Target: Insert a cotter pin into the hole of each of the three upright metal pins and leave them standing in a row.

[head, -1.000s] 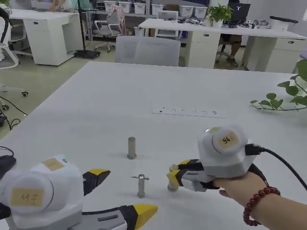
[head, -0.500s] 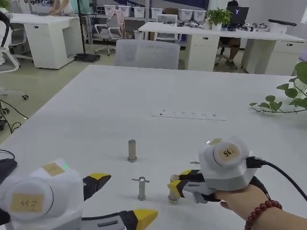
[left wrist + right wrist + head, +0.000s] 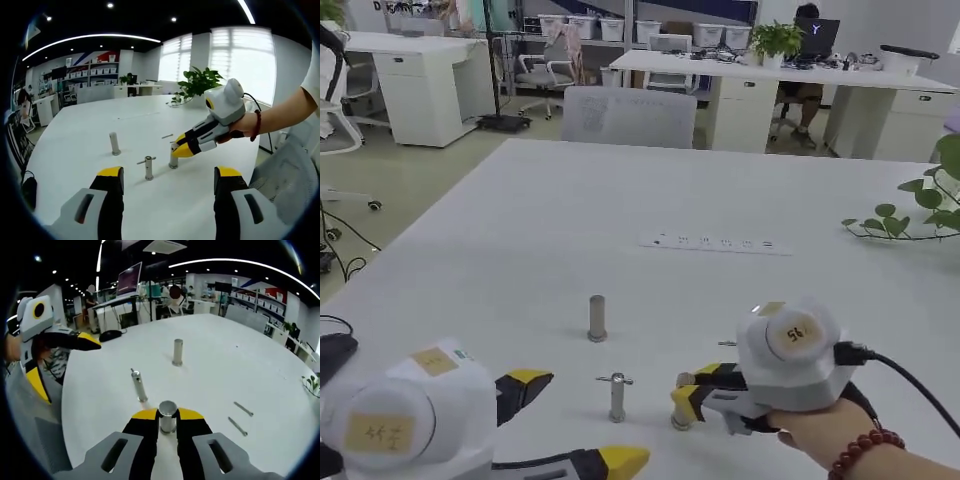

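Right gripper (image 3: 168,419) has its jaws closed tight on the top of the held metal pin (image 3: 168,409), which stands upright on the white table (image 3: 620,200). No cotter pin shows through it, and I cannot tell whether the jaws cover its cross hole. Just beside the held metal pin, on the side toward the left gripper, stands the middle metal pin (image 3: 138,385) with a fitted cotter pin (image 3: 615,379) across its head. Beyond that one, farther from the held metal pin, is the bare metal pin (image 3: 177,352). Two loose cotter pins (image 3: 243,409) lie flat near the held metal pin on its other side. Left gripper (image 3: 169,172) hangs wide open and empty, well apart from the held metal pin.

Risks, as I judge them:
- With the grip so high, a twist of the hand could tip the pin off its narrow foot.
- If the yellow tips sit over the hole, a cotter pin would jam against them.
- The loose cotter pins are thin and flat, so a pinch may skid off them.
- Reaching for them, the left gripper would pass the middle metal pin, and a brush could topple the finished one.
- The bare metal pin looks out of line with the other two, and sliding it into the row may knock it over
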Demonstrator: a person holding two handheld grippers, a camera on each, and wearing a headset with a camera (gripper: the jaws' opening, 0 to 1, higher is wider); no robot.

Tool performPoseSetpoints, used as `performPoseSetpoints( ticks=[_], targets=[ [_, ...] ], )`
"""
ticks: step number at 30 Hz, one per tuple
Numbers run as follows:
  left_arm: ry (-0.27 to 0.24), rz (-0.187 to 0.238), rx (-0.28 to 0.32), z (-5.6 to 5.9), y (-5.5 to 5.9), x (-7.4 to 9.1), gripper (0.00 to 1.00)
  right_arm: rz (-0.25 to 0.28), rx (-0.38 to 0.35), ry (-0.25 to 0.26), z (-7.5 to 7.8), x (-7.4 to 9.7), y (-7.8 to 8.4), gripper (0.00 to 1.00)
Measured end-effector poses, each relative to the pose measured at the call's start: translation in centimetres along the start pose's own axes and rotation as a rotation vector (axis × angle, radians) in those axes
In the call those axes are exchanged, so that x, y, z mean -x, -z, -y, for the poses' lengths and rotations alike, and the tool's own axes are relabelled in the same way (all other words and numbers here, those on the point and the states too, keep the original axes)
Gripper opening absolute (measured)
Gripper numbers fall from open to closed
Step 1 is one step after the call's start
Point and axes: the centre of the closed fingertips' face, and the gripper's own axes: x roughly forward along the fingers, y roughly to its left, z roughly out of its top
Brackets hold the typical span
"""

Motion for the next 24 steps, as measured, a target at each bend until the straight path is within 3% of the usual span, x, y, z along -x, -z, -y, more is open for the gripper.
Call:
performPoseSetpoints(
  ticks=[13, 16, 20, 24],
  targets=[
    [0.002, -0.007, -0.006, 0.04, 0.19, 0.12, 0.73, -0.023, -0.023, 0.000, -0.18, -0.23, 0.57, 0.15],
    [0.001, -0.006, -0.005, 0.02, 0.20, 0.22, 0.73, -0.002, -0.043, -0.004, -0.29, -0.26, 0.45, 0.17],
    [0.001, -0.009, -0.005, 0.01, 0.29, 0.30, 0.73, -0.027, -0.054, -0.015, -0.50, -0.26, 0.75, 0.23],
    [0.000, -0.010, -0.005, 0.07, 0.35, 0.37, 0.73, -0.007, -0.081, -0.020, -0.41, 0.20, 0.40, 0.24]
  ],
)
